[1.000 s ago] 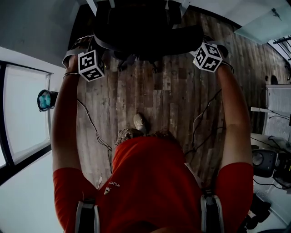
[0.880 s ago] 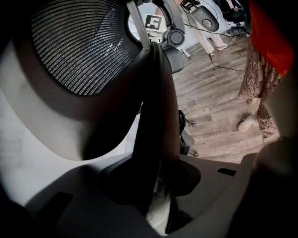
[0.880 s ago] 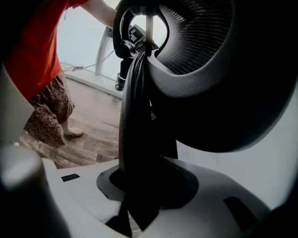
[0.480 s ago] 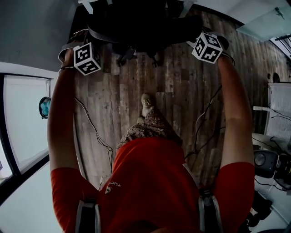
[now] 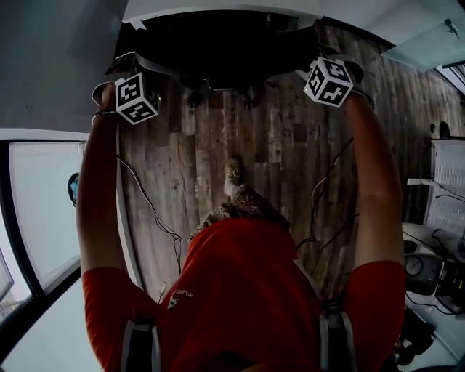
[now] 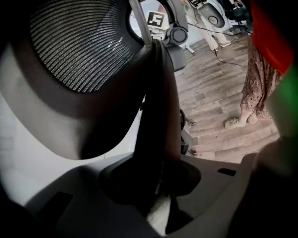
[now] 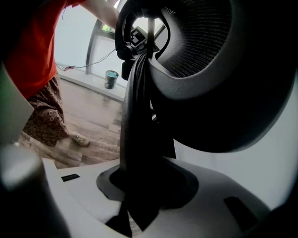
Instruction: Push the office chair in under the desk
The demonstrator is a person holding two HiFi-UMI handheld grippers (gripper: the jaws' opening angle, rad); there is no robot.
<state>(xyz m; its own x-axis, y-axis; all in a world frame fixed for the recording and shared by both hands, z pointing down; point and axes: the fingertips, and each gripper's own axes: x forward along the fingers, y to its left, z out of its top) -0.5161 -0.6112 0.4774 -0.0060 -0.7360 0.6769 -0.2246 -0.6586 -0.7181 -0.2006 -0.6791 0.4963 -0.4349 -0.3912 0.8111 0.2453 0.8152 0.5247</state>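
Observation:
The black office chair stands at the top of the head view, its seat largely beneath the white desk. My left gripper is shut on the left edge of the chair's backrest, with the mesh panel to its left. On the opposite edge of the backrest my right gripper is shut too. Each gripper view shows the dark frame clamped between the pale jaws. The chair's base and wheels are mostly hidden.
Wooden plank floor runs behind the chair, with cables trailing across it. A glass wall and sill line the left side, and a teal cup stands there. Speakers and gear crowd the right. The person's foot is mid-floor.
Both grippers and the chair have moved forward, and the chair sits further under the desk. The person has stepped forward after it. The grips are unchanged.

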